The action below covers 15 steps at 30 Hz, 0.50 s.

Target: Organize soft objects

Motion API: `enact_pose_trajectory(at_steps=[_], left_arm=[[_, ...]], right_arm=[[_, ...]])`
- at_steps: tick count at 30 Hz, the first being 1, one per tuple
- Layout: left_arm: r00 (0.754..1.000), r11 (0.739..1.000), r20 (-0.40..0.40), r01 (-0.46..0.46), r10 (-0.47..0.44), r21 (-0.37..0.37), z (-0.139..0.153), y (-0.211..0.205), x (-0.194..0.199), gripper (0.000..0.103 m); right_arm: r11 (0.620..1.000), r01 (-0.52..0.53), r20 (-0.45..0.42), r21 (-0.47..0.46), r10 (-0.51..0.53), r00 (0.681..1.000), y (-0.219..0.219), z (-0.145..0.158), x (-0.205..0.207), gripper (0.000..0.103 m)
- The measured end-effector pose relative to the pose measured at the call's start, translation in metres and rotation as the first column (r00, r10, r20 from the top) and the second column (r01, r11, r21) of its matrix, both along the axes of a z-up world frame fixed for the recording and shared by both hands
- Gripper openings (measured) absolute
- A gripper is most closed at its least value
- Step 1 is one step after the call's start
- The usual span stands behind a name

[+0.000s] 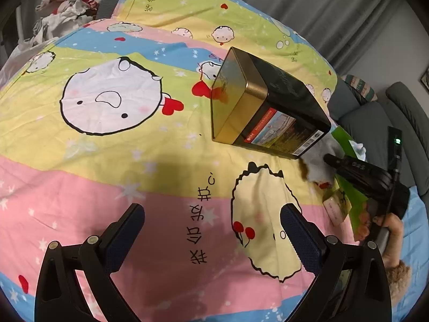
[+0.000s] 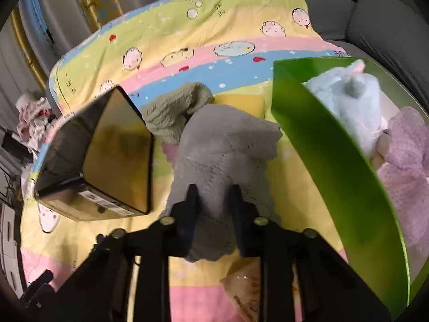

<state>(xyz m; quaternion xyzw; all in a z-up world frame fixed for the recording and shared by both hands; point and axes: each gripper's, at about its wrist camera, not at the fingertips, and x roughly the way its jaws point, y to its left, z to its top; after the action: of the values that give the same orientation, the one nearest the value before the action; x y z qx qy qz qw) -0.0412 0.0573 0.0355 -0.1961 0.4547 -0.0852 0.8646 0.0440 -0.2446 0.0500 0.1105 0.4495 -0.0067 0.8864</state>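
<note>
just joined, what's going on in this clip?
A person with a gripper in each hand is sorting soft things on a cartoon-print bedspread. The right gripper is pinched on a grey knitted cloth lying between an open black-and-gold tin and a green box. The box already holds a pale blue plush and a lilac knit. The left gripper is open and empty over the bedspread.

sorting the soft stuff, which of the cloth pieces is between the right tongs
The grey knitted cloth, pinched between the right tongs. The olive-green cloth lies behind it on the bedspread, while the light blue and lilac pieces sit inside the green box.
</note>
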Motion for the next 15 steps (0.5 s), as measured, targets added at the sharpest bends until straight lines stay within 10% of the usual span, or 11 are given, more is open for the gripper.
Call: enact_pose_trajectory(at_steps=[5, 15], left_arm=[[1.0, 0.999, 0.011, 0.005, -0.004, -0.033, 0.005, 0.006, -0.002, 0.101], [1.0, 0.997, 0.029, 0.01, -0.008, -0.072, 0.014, 0.009, -0.007, 0.101]], right_arm=[[0.985, -0.051, 0.093, 0.166, 0.036, 0.995, -0.013, 0.037, -0.025, 0.005], [0.967, -0.192, 0.304, 0.169, 0.134, 0.943, 0.011, 0.125, -0.086, 0.005]])
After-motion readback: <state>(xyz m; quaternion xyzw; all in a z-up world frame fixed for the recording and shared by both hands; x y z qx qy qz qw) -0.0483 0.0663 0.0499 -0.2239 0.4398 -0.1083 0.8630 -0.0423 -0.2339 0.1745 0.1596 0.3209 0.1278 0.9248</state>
